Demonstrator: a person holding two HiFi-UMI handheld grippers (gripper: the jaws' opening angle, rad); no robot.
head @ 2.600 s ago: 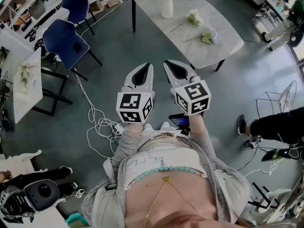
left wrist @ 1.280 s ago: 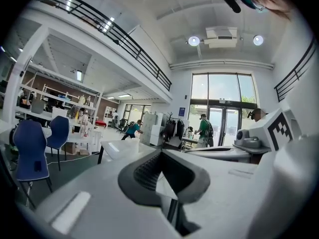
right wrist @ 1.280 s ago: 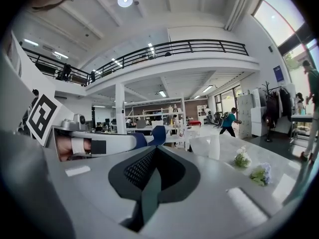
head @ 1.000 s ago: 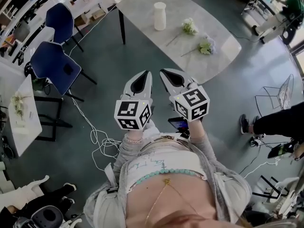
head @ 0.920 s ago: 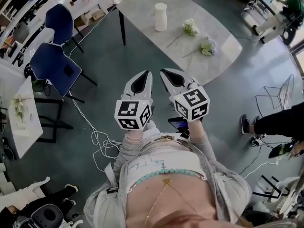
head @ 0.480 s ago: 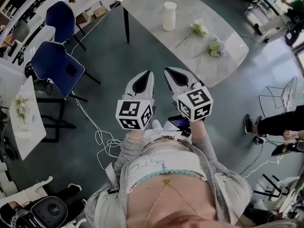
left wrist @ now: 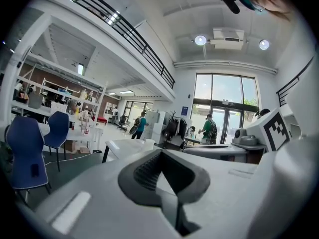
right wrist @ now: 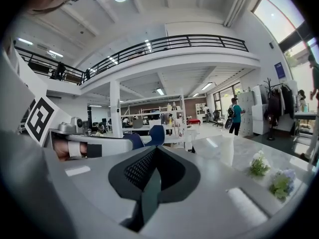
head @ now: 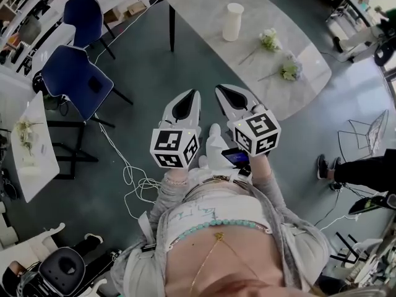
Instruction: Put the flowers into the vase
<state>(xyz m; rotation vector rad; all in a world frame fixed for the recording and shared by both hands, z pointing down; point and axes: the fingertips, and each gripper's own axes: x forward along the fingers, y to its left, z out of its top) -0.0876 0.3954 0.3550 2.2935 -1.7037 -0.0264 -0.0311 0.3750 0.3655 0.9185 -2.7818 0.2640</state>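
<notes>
**Both grippers closed and empty, well short of the table**

In the head view I see the left gripper (head: 189, 94) and the right gripper (head: 222, 90) side by side in front of the person's body, above the floor. Each gripper view shows me jaws pressed together with nothing between them. The table (head: 204, 8) lies at 12 to 1 o'clock of the grippers, well apart from them. The white vase (head: 233, 21) stands upright on it. The first flower (head: 268, 40) lies flat at 4 o'clock of the vase. The second flower (head: 289, 70) lies further along the same line, near the table's edge. Two blue chairs (head: 74, 73) stand at 10 o'clock.
</notes>
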